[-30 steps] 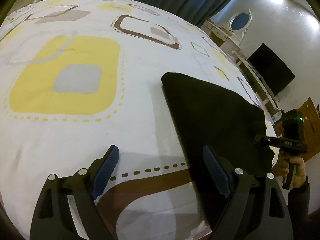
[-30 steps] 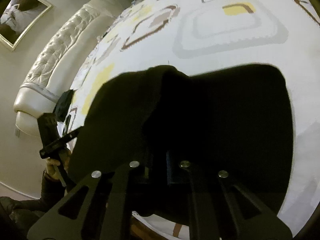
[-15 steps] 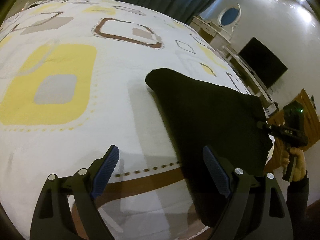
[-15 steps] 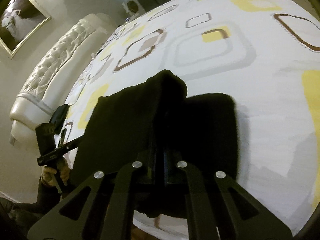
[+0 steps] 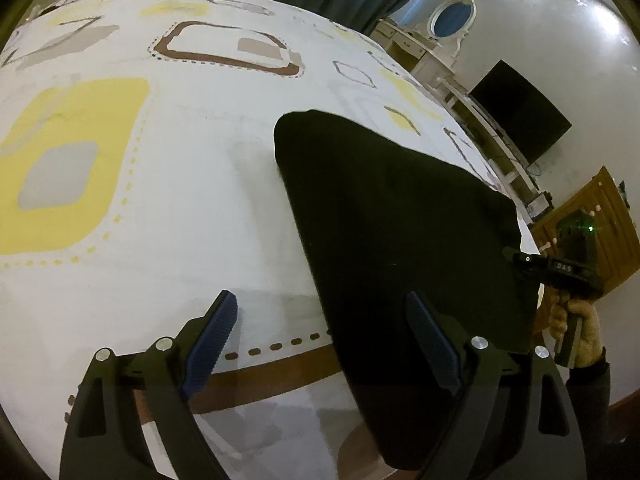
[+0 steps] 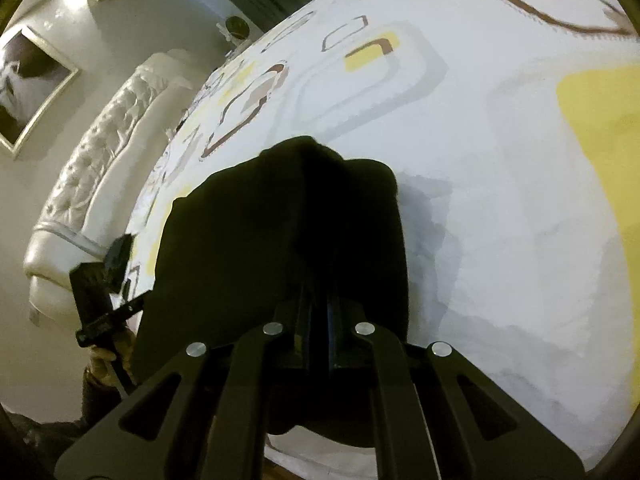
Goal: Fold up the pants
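Pants: I see the black pants (image 5: 400,232) lying on the bed near its edge, spread as a dark, roughly folded panel; in my right camera part of the cloth is bunched and lifted into a ridge (image 6: 304,184) just ahead of the fingers.
Right gripper: my right gripper (image 6: 320,320) has its jaws clenched on the pants, the cloth pinched between the two fingers; from the left camera I see it at the far right edge of the cloth (image 5: 560,268), held by a gloved hand (image 5: 576,320).
Left gripper: my left gripper (image 5: 320,344) hangs over the bed with jaws released and wide apart; its right finger (image 5: 430,340) is over the near edge of the pants, its left finger (image 5: 212,340) over bare cover. I cannot tell whether either touches.
Bed: the cover (image 5: 160,208) is white with yellow, grey and brown rounded squares.
Headboard: a tufted white headboard (image 6: 96,160) stands to the left in my right camera.
Room: a dark screen (image 5: 520,112) and a mirror (image 5: 452,20) stand by the far wall.
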The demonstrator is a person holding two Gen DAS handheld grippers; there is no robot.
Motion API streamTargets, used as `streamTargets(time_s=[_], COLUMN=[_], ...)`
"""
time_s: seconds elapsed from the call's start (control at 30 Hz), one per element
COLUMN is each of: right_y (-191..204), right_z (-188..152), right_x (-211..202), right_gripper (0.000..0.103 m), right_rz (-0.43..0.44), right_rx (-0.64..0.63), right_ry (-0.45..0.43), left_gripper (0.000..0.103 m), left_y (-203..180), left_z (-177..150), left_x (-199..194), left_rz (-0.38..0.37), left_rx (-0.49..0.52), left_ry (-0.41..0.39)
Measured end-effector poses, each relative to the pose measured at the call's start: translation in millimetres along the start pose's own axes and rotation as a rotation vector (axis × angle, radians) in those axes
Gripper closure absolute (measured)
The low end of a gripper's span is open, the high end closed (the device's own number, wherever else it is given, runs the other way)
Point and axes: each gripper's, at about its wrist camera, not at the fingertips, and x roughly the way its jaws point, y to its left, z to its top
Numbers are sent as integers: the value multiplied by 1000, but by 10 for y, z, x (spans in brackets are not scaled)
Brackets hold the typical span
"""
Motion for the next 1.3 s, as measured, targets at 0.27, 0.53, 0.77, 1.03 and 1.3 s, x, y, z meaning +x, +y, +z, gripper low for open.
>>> streamTargets(time_s=[0.27, 0.53, 0.77, 1.03, 1.3], right_y=[-124, -190, -220, -298, -525], right_z=[-27, -53, -39, -129, -159], right_x=[-17, -92, -375, -374, -221], right_gripper=[94, 86, 52, 22, 13], right_rz=[20, 47, -26, 41, 117], right_rx=[29, 56, 52, 62, 128], right_ry=[-8, -21, -75, -9, 26], left_gripper=[13, 13, 15, 15, 15], left_y=[-73, -117, -187, -318, -294], left_z=[-22, -4, 31, 13, 50], left_x=[108, 24, -97, -69, -132], left_rz=[33, 56, 44, 96, 22], left_rx=[38, 46, 89, 152, 109], left_ry=[12, 3, -12, -17, -20])
